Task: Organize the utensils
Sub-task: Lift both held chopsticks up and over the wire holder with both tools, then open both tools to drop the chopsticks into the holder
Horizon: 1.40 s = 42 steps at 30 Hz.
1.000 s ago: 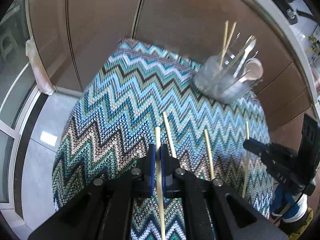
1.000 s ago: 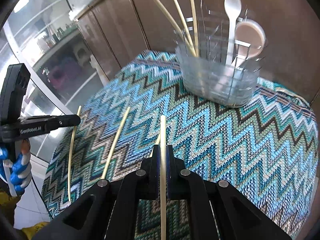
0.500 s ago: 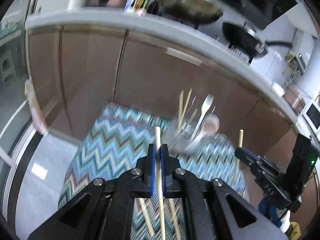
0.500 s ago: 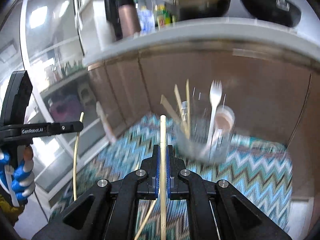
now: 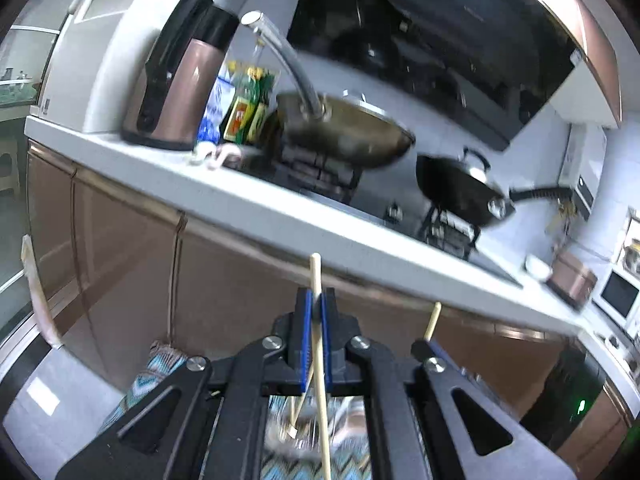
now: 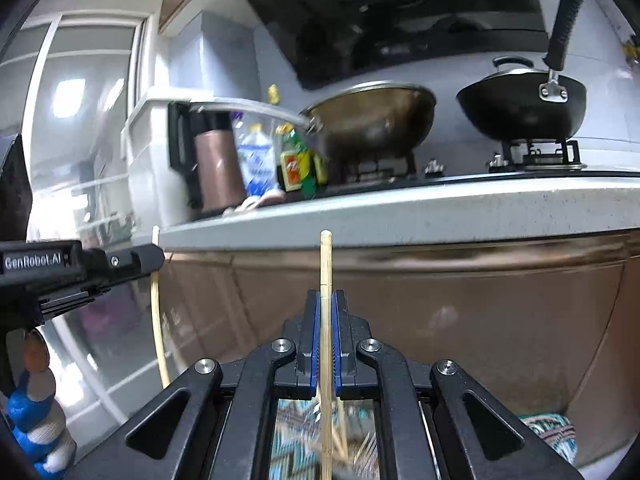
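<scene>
My left gripper (image 5: 315, 312) is shut on a pale wooden chopstick (image 5: 317, 280) held upright, its tip in front of the counter edge. My right gripper (image 6: 326, 308) is shut on another chopstick (image 6: 326, 260), also upright. Each gripper shows in the other's view: the right one with its chopstick (image 5: 432, 322) to the right, the left one (image 6: 158, 258) with its chopstick (image 6: 155, 312) at the left. Below the fingers, blurred, lie the clear utensil holder (image 5: 304, 436) and the zigzag cloth (image 6: 290, 440); chopsticks stand in the holder (image 6: 352, 452).
A white kitchen counter (image 6: 440, 208) runs across ahead, above brown cabinet doors (image 5: 120, 256). On it stand a thermos (image 5: 180, 80), bottles (image 6: 256, 160), a metal wok (image 6: 376, 120) and a black wok (image 6: 524, 108) on the stove.
Both grippers have tilted upward with their chopsticks; the view has swung from the cloth and holder to the counter and stove. The holder now sits under the fingers.
</scene>
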{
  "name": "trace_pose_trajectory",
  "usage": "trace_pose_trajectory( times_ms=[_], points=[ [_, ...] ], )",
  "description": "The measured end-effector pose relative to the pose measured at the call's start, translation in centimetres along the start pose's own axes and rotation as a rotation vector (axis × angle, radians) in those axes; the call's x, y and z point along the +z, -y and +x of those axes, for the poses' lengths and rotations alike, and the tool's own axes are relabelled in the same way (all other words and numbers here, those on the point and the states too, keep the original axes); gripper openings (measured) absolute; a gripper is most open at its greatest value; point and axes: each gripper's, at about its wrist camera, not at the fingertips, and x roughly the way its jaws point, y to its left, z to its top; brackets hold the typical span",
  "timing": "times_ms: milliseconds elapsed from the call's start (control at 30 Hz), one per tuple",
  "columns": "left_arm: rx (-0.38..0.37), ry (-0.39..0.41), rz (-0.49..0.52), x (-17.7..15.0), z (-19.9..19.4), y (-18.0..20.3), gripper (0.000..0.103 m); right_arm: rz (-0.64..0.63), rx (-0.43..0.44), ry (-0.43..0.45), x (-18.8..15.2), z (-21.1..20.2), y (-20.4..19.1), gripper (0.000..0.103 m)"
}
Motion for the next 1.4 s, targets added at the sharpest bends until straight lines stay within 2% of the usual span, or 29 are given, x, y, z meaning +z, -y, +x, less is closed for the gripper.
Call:
trace_pose_trajectory(
  times_ms=[200, 400, 800, 1167, 1233, 1300, 1367, 1400],
  points=[
    [0.064, 0.113, 0.018, -1.5, 4.2, 0.9, 0.004, 0.009, -0.025, 0.063, -0.3, 3.1, 1.6, 0.005],
    [0.103, 0.158, 0.053, -4.2, 7.2, 1.0, 0.004, -0.001, -0.047, 0.081, -1.9, 5.4, 2.6, 0.005],
    [0.136, 0.166, 0.048, -6.7, 9.4, 0.0, 0.004, 0.010, -0.070, 0.055, -4.6, 7.8, 3.3, 0.005],
    [0.154, 0.137, 0.035, -7.8, 10.1, -0.7, 0.006, 0.011, -0.086, 0.013, -5.7, 7.5, 3.5, 0.006],
    [0.155, 0.132, 0.037, -7.7, 10.0, -0.7, 0.007, 0.013, -0.086, 0.004, -5.8, 7.4, 3.5, 0.009],
    [0.138, 0.121, 0.027, -7.6, 9.6, -0.8, 0.018, 0.016, -0.089, 0.002, -5.8, 7.1, 3.5, 0.020],
    [0.138, 0.120, 0.028, -7.3, 9.2, -0.8, 0.025, 0.023, -0.088, 0.003, -5.6, 6.6, 3.5, 0.023],
    [0.140, 0.123, 0.033, -7.1, 8.7, -0.8, 0.026, 0.025, -0.089, 0.004, -5.5, 6.3, 3.5, 0.026]
  ],
)
